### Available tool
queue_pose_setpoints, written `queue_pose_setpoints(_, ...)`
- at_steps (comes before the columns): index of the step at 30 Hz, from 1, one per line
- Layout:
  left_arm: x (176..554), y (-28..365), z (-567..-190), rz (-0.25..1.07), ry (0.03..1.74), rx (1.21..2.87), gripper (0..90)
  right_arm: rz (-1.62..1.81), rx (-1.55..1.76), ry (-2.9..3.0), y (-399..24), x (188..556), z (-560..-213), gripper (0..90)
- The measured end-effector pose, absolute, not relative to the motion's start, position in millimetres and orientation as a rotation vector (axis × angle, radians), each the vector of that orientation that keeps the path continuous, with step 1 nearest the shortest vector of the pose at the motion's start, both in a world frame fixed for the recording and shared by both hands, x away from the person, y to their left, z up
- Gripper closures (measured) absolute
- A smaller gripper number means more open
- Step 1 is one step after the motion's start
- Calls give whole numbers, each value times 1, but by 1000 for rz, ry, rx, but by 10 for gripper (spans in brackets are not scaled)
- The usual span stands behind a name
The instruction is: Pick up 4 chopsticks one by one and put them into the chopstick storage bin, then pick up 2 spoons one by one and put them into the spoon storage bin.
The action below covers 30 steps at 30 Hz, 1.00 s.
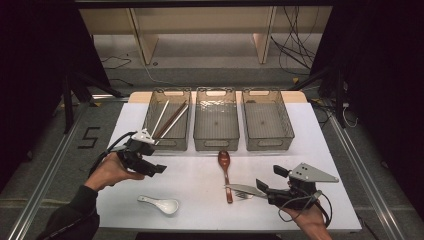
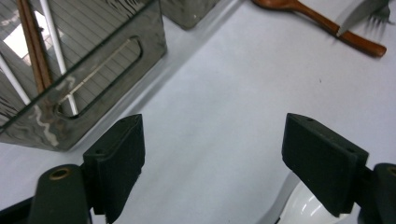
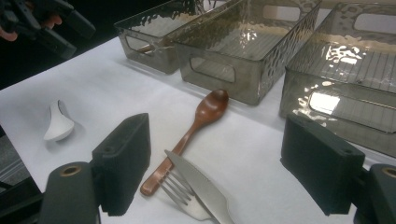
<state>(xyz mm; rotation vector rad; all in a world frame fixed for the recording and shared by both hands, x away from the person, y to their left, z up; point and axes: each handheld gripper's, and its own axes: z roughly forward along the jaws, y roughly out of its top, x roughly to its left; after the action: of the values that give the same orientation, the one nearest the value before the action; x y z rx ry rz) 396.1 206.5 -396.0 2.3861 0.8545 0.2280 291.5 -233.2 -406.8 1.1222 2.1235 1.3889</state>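
While the chopsticks (image 1: 167, 120), white and brown, are already lying in the leftmost of three clear ribbed plastic bins (image 1: 150, 117), the left tool (image 1: 159, 169) is hovering just in front of that bin with its jaws wide apart and nothing between them. By my reading the sorting of cutlery is under way, and the white ceramic soup spoon (image 1: 160, 204) on the white bench (image 1: 200, 175) looks like the next pick for this hand, lying near and below it. That would call for lowering over the handle and closing across its narrow part. The right tool (image 1: 261, 188) is resting open just beside the silver knife (image 1: 245, 189), the silver fork (image 1: 244, 195) and the brown wooden spoon (image 1: 225, 167), gripping none of them.
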Motion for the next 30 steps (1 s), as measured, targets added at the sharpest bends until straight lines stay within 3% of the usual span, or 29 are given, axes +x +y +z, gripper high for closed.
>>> queue_pose_setpoints(30,362,190,-426,115,630,2717,176,1385,1118,2121,-233,291,-406,251)
